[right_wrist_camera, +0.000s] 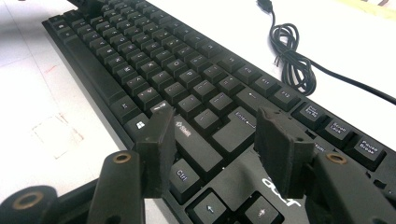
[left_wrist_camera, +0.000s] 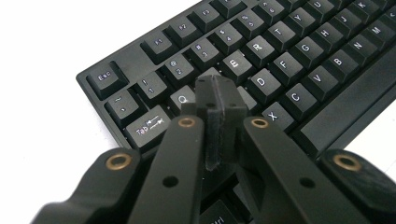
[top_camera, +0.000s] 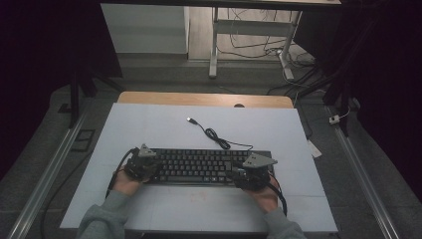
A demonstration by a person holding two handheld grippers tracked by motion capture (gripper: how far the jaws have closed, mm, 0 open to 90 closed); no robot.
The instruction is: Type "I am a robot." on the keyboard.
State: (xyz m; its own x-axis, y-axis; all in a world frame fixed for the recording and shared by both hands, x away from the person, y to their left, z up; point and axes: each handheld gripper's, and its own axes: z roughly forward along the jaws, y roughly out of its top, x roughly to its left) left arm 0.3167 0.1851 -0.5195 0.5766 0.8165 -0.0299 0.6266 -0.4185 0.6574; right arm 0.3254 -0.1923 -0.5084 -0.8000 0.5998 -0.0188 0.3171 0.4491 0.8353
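Note:
A black keyboard (top_camera: 199, 167) lies across the white mat, its cable (top_camera: 216, 137) coiled behind it and ending in a USB plug (top_camera: 190, 120). My left gripper (top_camera: 149, 169) sits over the keyboard's left end. In the left gripper view its jaws (left_wrist_camera: 217, 93) are shut together with nothing between them, the tip just above the keyboard (left_wrist_camera: 280, 60) between Q and E. My right gripper (top_camera: 241, 174) hovers over the right end. In the right gripper view it (right_wrist_camera: 212, 130) stands open, its fingers (right_wrist_camera: 156, 149) either side of the right Shift key of the keyboard (right_wrist_camera: 154, 70). The cable (right_wrist_camera: 292, 60) lies beyond.
The white mat (top_camera: 149, 129) covers a wooden table whose back edge (top_camera: 204, 98) shows. Behind it stand a desk leg (top_camera: 214, 50) and loose floor cables (top_camera: 259, 47). Metal rails (top_camera: 366, 179) run along both sides of the table. A faint red mark (right_wrist_camera: 56, 133) is on the mat.

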